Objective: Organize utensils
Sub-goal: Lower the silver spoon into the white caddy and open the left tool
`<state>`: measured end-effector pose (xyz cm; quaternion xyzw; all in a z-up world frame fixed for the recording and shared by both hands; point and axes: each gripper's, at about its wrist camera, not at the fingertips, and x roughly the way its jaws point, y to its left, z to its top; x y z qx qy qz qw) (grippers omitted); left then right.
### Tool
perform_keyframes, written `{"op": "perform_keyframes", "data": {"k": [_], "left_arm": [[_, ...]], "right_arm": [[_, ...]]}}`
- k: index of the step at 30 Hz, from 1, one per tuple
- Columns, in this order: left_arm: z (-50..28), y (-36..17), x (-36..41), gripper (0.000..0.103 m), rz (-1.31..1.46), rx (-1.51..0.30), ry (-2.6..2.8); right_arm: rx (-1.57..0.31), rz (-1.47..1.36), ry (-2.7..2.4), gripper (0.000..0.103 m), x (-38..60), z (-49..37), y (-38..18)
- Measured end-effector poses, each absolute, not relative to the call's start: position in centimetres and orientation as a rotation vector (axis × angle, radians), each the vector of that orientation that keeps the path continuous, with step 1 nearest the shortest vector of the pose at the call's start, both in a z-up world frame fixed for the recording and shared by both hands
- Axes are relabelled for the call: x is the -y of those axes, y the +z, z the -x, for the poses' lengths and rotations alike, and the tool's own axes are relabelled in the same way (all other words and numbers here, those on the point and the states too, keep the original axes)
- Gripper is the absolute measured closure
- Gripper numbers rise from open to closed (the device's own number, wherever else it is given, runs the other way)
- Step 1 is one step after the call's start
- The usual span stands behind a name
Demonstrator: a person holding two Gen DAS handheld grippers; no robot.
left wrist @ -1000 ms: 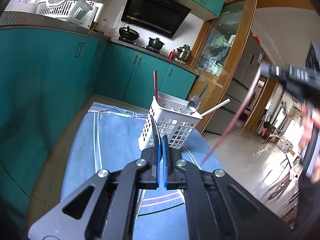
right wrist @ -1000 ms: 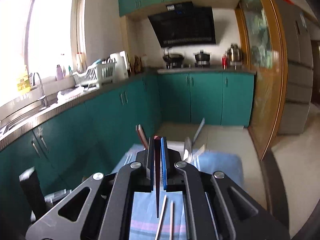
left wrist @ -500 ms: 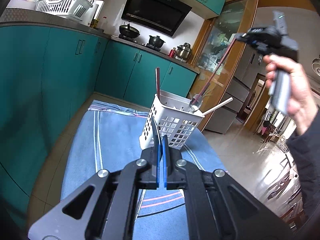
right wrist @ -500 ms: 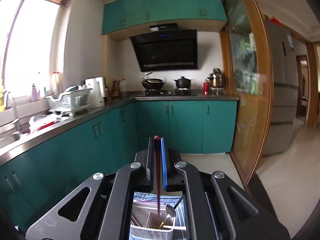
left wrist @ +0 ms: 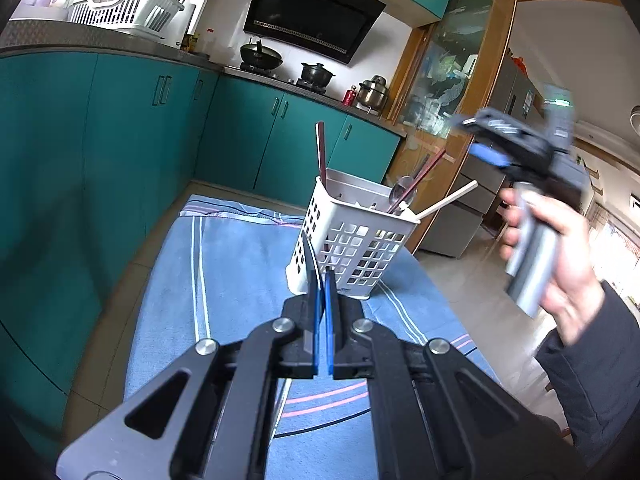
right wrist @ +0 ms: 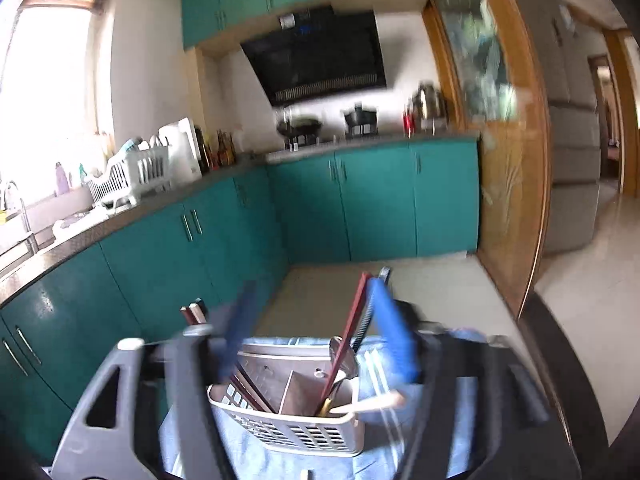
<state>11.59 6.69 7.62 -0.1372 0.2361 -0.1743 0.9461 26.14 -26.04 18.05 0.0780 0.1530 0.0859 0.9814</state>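
Observation:
A white perforated utensil basket (left wrist: 360, 248) (right wrist: 296, 432) stands on a blue striped cloth (left wrist: 240, 264). It holds a spoon (left wrist: 402, 192), a pale chopstick (left wrist: 448, 200) and an upright red chopstick (left wrist: 321, 152). A dark red chopstick (left wrist: 428, 168) (right wrist: 348, 344) leans in the basket's right compartment. My right gripper (left wrist: 474, 140) (right wrist: 316, 320) hovers above the basket, held by a hand. Its jaws are opening, with the chopstick's top between them but untouched by the pads. My left gripper (left wrist: 322, 280) is shut just in front of the basket; a thin dark sliver stands along its left finger.
Teal cabinets (left wrist: 120, 152) run along the left and back, under a counter with a white dish rack (left wrist: 124, 10). A wok and a pot sit on the stove (left wrist: 280, 64). A wooden glazed door (right wrist: 504, 168) and a fridge (right wrist: 572, 140) stand to the right.
My right gripper carried the dark red chopstick over the basket, came down and let it go; its jaws spread apart. The left gripper stayed where it was.

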Motion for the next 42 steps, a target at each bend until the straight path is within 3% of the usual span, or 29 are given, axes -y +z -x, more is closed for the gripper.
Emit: {"op": "perform_keyframes", "data": {"k": [3, 5, 12, 14, 22, 27, 35, 42], "left_arm": [[-11.6, 7.6, -6.5, 0.101, 0.273, -0.479, -0.348], [-11.7, 7.5, -6.4, 0.101, 0.267, -0.479, -0.338], [-12.1, 8.6, -5.5, 0.101, 0.255, -0.466, -0.320], [-12.5, 10.0, -5.7, 0.101, 0.299, -0.457, -0.347], [-18.4, 19.5, -2.8, 0.101, 0.313, -0.334, -0.409], [-23.1, 22.2, -0.3, 0.101, 0.385, -0.253, -0.480], [-31.0, 16.4, 1.3, 0.101, 0.526, -0.293, -0.435], [-33.0, 12.6, 1.3, 0.101, 0.551, -0.311, -0.401]], "right_arm": [[-0.181, -0.228, 0.214, 0.013, 28.0, -20.3, 17.9], [-0.139, -0.255, 0.247, 0.011, 29.1, -16.8, 16.5], [-0.249, -0.277, 0.288, 0.011, 31.2, -10.7, 6.5], [-0.336, -0.317, 0.345, 0.011, 31.5, -11.6, 5.8], [-0.315, -0.355, 0.348, 0.011, 33.8, -11.6, 5.4], [-0.364, -0.407, 0.344, 0.011, 34.8, -12.7, 4.4], [-0.381, -0.436, 0.351, 0.011, 35.8, -13.0, 3.9], [-0.403, -0.445, 0.380, 0.011, 35.4, -13.4, 3.7]]}}
